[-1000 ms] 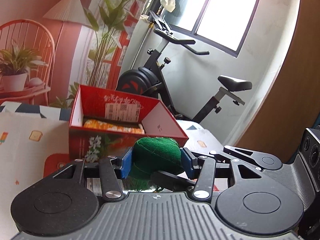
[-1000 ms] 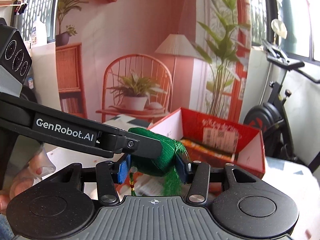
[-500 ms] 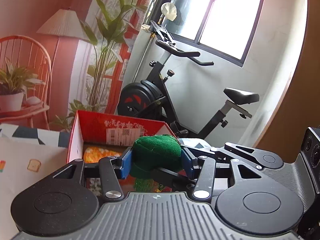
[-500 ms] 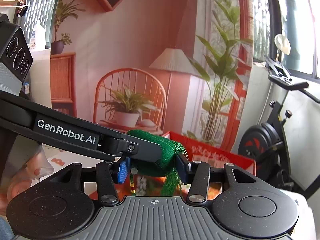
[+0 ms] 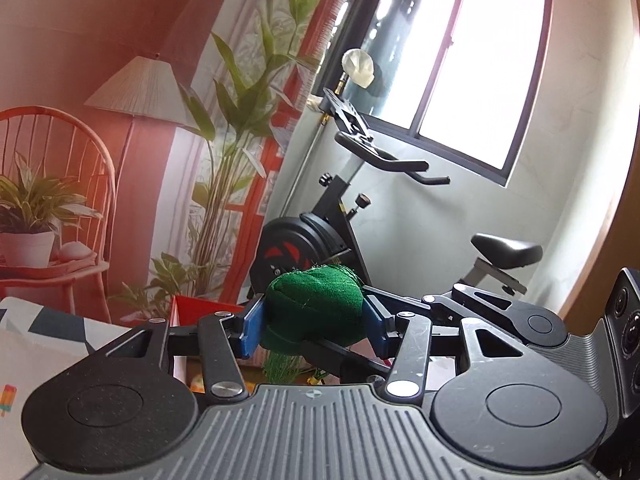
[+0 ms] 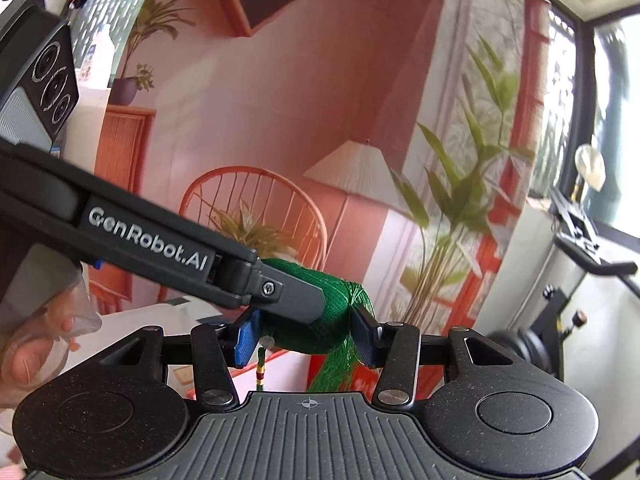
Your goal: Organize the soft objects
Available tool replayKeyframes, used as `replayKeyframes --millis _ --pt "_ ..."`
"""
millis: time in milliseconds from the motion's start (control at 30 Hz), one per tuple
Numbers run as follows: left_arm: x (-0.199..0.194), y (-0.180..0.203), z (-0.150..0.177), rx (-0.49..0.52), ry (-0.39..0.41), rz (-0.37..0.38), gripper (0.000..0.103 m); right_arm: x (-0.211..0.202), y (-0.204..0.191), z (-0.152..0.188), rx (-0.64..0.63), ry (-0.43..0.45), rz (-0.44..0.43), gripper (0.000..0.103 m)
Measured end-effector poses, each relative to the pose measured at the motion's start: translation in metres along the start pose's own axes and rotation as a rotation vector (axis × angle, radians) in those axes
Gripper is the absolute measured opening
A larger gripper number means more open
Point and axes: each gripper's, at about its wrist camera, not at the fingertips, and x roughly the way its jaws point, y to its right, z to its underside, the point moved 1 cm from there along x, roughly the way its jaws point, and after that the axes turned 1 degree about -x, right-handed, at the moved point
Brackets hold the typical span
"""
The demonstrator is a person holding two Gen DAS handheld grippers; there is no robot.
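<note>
A green soft pouch [image 5: 316,308] with a green tassel hangs in the air, held by both grippers at once. My left gripper [image 5: 314,326] is shut on the green pouch, blue pads on its two sides. My right gripper [image 6: 306,334] is shut on the same green pouch [image 6: 340,312] from the other side. In the right wrist view the left gripper's finger [image 6: 280,292] crosses in front of the pouch. A beaded cord [image 6: 261,368] dangles under it. Only a red corner of the red cardboard box [image 5: 192,305] shows below the left gripper.
A table with a patterned white cloth [image 5: 36,344] lies at the lower left. An exercise bike [image 5: 320,240] stands behind the box under a window. A wall mural with a chair, lamp and plants fills the background. A hand [image 6: 28,360] holds the left gripper's handle.
Both grippers have risen and tilted upward with the green pouch between them. The red box has dropped almost out of both views.
</note>
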Motion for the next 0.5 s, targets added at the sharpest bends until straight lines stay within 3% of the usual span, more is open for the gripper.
replayKeyframes --millis 500 --pt "0.047 -0.032 -0.003 -0.044 -0.019 -0.025 0.053 0.071 0.007 0.016 -0.049 -0.011 0.027 0.045"
